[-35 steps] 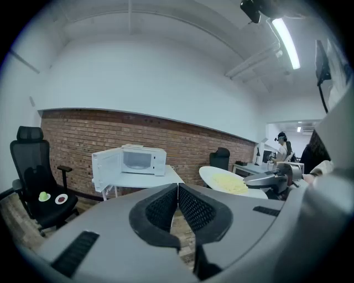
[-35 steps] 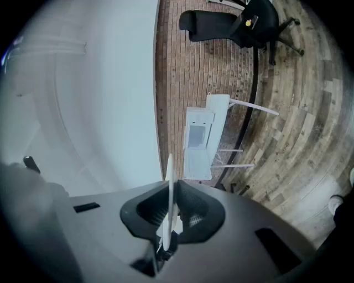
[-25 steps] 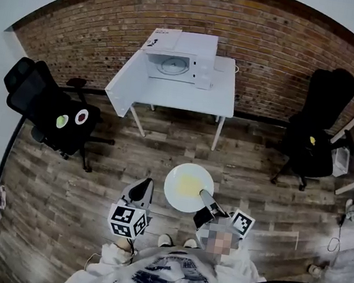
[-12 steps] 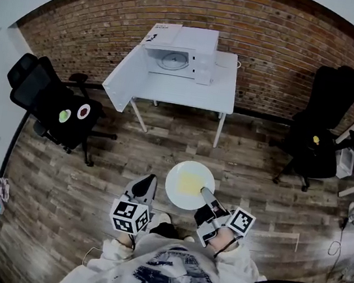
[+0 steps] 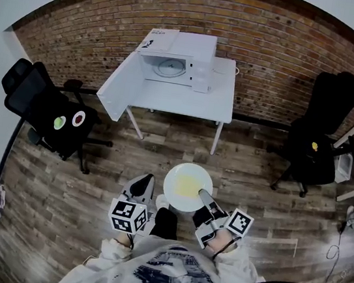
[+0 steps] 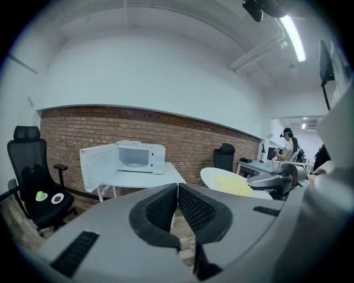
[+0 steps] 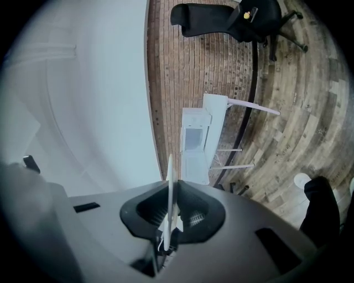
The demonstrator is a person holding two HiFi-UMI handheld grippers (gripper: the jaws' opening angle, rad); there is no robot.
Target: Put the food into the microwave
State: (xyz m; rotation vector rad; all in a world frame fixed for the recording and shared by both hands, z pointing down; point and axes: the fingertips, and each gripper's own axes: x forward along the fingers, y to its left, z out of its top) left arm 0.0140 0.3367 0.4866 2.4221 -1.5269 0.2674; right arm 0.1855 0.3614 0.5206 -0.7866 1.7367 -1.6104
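Head view: the plate (image 5: 170, 194) of yellow food (image 5: 189, 185) rides out in front of the person above the wood floor (image 5: 76, 195), still well short of the white table (image 5: 217, 101).
Right gripper (image 5: 203, 196): clamped on the plate's near rim. Its own view shows the thin white edge pinched squarely between the pads.
Left gripper (image 5: 145, 182): jaws pressed together on nothing, carried just beside the plate without touching it.
Microwave (image 5: 175, 57): up on the table against the brick wall, door (image 5: 115, 86) swung wide to the left, turntable showing, cavity looks empty.
What's changed: over the last second a dark trouser leg and a pale shoe (image 5: 162, 201) have swung forward under the plate, so a stride is under way! Plate and both grippers sit where they did, same hold. The table has barely drawn nearer.
What it means: pickup done, carry in progress, placing not yet begun. Most of the walk looks to be ahead.
Watch for: it's a one-sided rim hold, so the plate could tip if it isn't kept level. The door is already open, which should spare the left gripper a job.
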